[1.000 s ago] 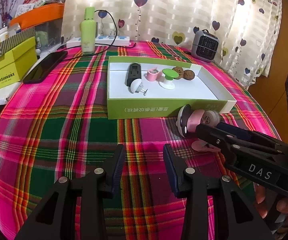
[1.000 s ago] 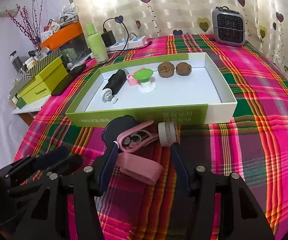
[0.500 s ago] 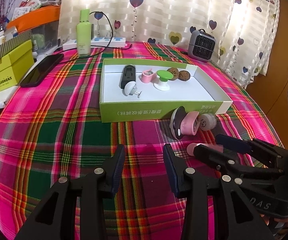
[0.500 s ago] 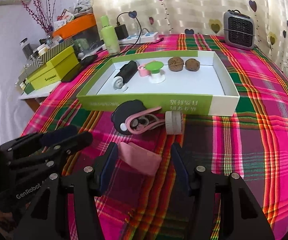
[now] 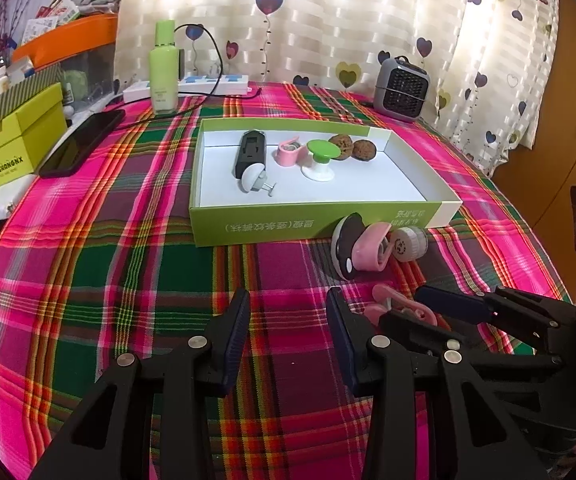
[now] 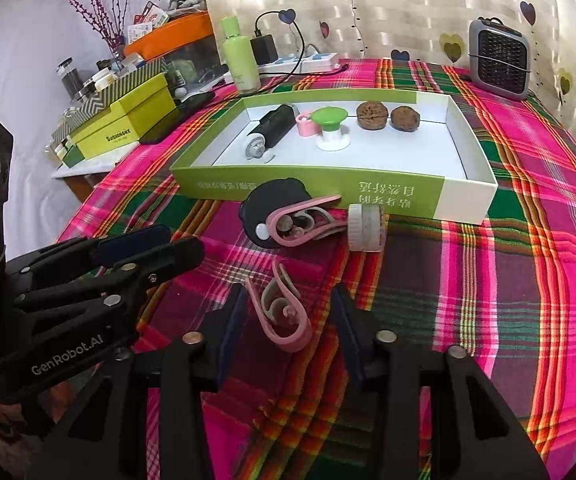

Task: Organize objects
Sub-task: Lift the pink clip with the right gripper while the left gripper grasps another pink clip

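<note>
Pink clip (image 6: 283,312) lies on the plaid table between the spread fingers of the right claw (image 6: 285,322), untouched. Beyond it, against the green tray's (image 6: 312,188) near wall, sit a black holder (image 6: 265,210), another pink clip (image 6: 308,220) and a white roll (image 6: 366,227). Left claw (image 5: 285,336) hovers spread, holding nothing.

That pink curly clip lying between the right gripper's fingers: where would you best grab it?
Probably across its looped middle. The pink clip lies flat on the tablecloth, long axis pointing away, so the open right gripper can come straight down and squeeze its two long sides.
</note>
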